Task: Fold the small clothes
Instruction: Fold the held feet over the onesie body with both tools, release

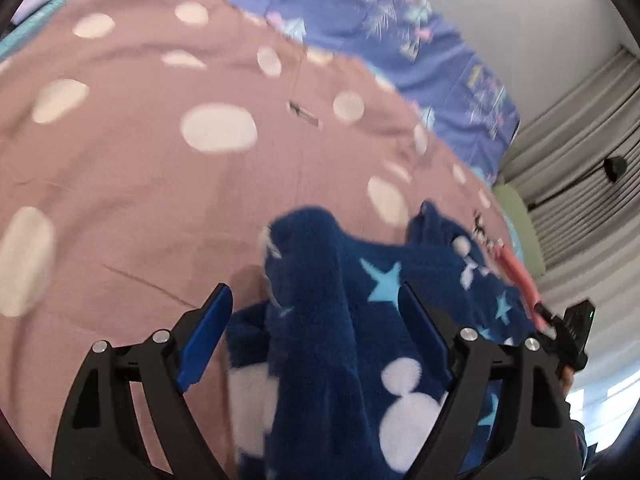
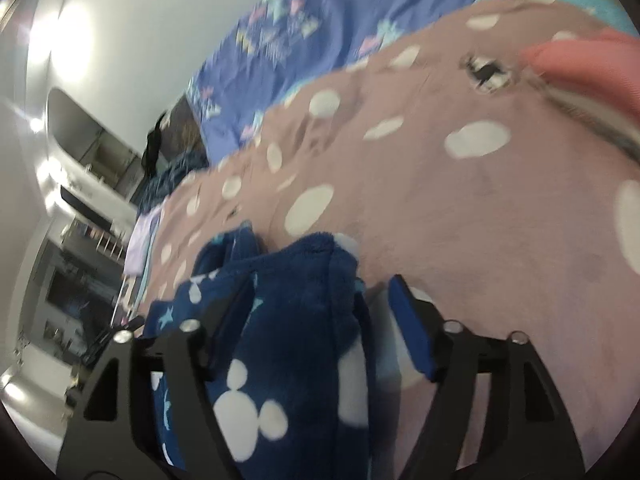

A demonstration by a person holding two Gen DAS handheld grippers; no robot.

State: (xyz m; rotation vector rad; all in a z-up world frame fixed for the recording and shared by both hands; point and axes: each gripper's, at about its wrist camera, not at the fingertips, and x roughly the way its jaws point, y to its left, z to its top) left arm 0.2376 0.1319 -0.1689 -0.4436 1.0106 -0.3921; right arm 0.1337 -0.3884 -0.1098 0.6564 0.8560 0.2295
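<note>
A dark blue fleece garment (image 1: 320, 320) with light blue stars and white mouse-head shapes lies bunched on a pink bedspread (image 1: 160, 184) with white dots. My left gripper (image 1: 320, 312) is open, its blue pads (image 1: 208, 332) wide apart. The fleece lies between them, with a gap at the left pad. In the right wrist view the same garment (image 2: 288, 320) lies between the spread fingers of my right gripper (image 2: 320, 308), which is open. Its right pad (image 2: 408, 320) stands clear of the cloth. The picture is motion-blurred.
A pink garment (image 2: 580, 64) and a small black-and-white item (image 2: 486, 72) lie further along the bedspread (image 2: 440, 208). A blue-purple patterned sheet (image 1: 380, 28) covers the far side of the bed. Grey curtains (image 1: 580, 152) hang beyond the bed's edge, and shelves (image 2: 92, 152) line the wall.
</note>
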